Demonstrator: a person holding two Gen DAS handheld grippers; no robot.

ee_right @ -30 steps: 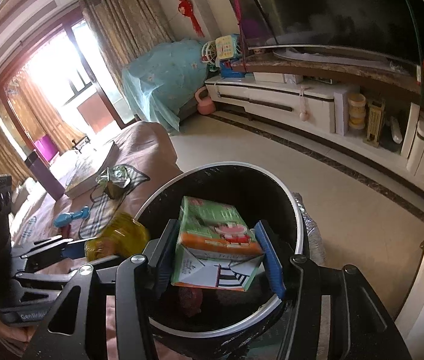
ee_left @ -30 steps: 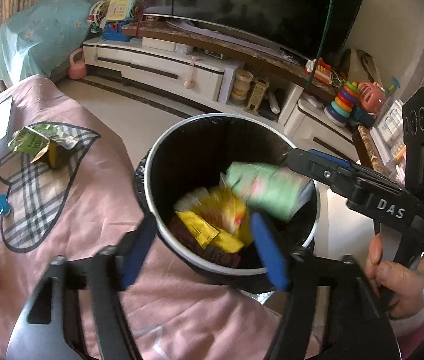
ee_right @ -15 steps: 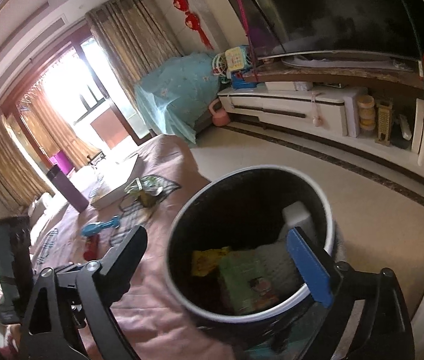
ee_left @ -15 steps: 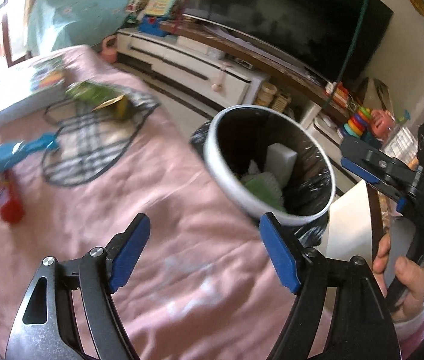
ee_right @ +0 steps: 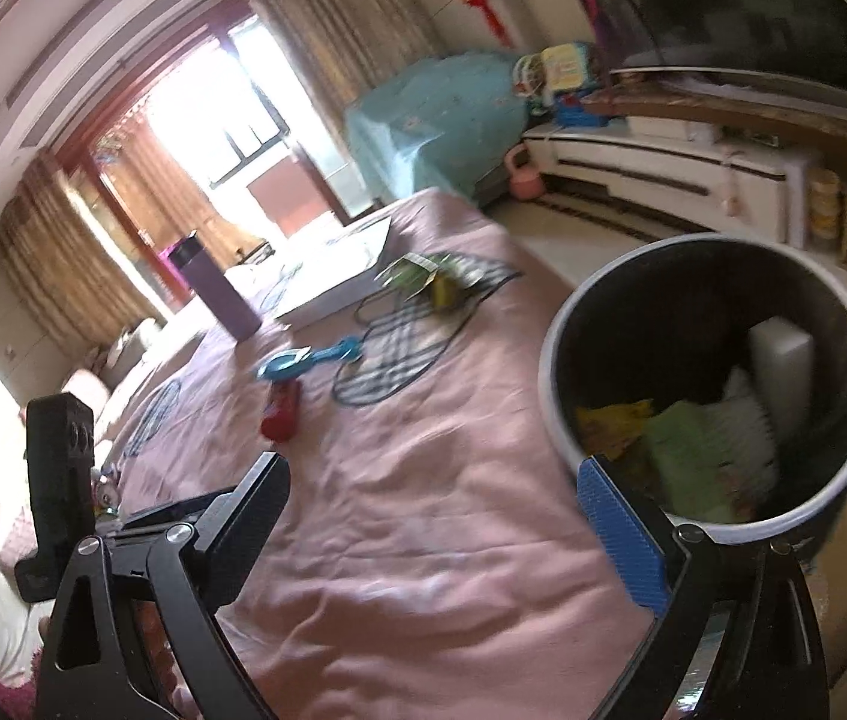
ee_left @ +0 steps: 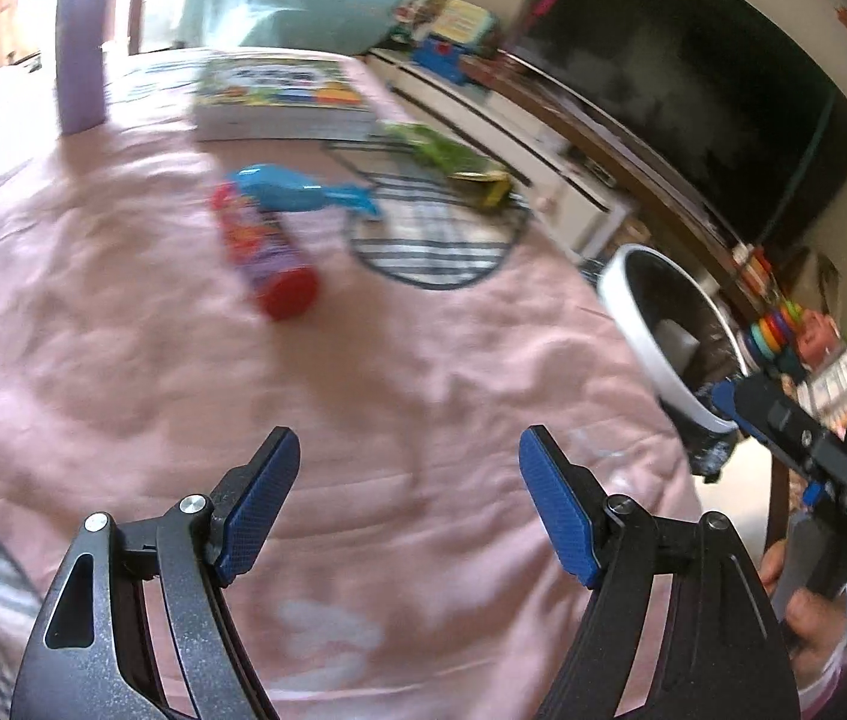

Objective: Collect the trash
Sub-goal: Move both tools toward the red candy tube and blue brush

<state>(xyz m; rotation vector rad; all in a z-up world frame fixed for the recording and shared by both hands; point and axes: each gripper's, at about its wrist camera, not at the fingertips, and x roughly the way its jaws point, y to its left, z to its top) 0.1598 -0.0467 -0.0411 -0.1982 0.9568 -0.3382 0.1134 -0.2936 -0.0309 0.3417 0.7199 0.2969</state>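
A black trash bin with a white rim (ee_right: 555, 396) stands at the edge of the pink-covered surface (ee_right: 423, 510); it also shows in the left wrist view (ee_left: 633, 324). Inside lie a green carton (ee_right: 693, 456), yellow wrappers (ee_right: 609, 420) and a white block (ee_right: 780, 360). A crumpled green wrapper (ee_left: 453, 162) lies on the far side of the cover, also in the right wrist view (ee_right: 429, 282). My left gripper (ee_left: 408, 504) is open and empty above the cover. My right gripper (ee_right: 432, 516) is open and empty, its right finger by the bin's rim.
A red-capped tube (ee_left: 261, 252) and a blue toy (ee_left: 297, 192) lie mid-cover. A thick book (ee_left: 279, 102) and a purple flask (ee_left: 78, 54) stand farther back. A TV cabinet (ee_right: 663, 162) runs along the wall beyond the bin.
My right gripper opened and dropped the green carton into the bin. Both grippers then swung left, away from the bin and over the pink cover.
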